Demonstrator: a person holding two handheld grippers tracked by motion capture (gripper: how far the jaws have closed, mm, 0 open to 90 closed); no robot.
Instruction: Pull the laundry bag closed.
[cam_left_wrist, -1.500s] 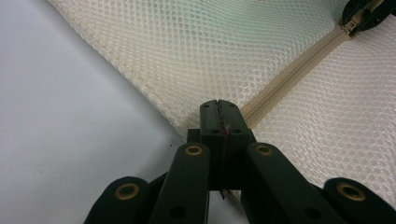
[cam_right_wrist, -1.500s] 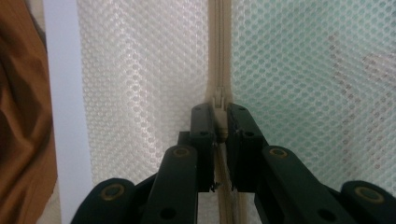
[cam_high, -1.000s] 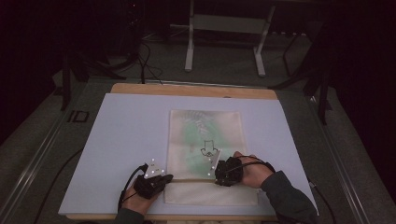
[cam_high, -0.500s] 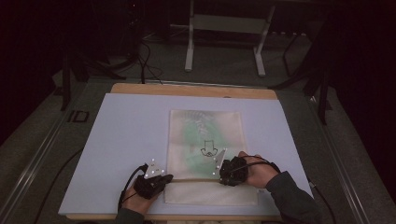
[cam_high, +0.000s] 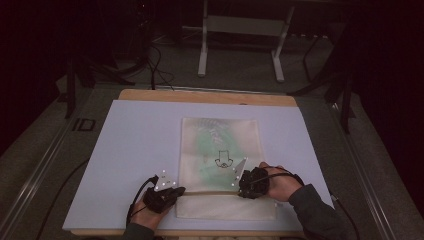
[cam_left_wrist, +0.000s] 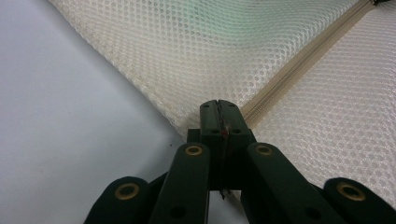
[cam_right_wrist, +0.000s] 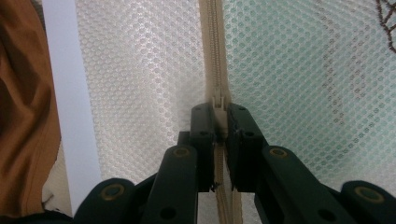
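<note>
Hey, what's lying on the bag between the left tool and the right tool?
The zipper of the mesh bag runs between the left tool and right tool, as the high view shows; nothing else lies there.

mesh bag (cam_left_wrist: 261, 51): cream honeycomb cloth, woven zipper tape | table cover (cam_high: 125, 150): smooth matt sheet | jaws: matt black plastic

text: "ID" | on: floor (cam_high: 45, 150) left of table (cam_high: 140, 130) | other: none legible

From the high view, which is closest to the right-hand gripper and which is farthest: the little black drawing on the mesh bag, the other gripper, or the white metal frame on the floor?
1. Small black drawing on the cream mesh bag: just beyond the right gripper, slightly leftward.
2. Left gripper: across the bag's near end.
3. White metal frame: on the floor past the table's far edge.
</note>
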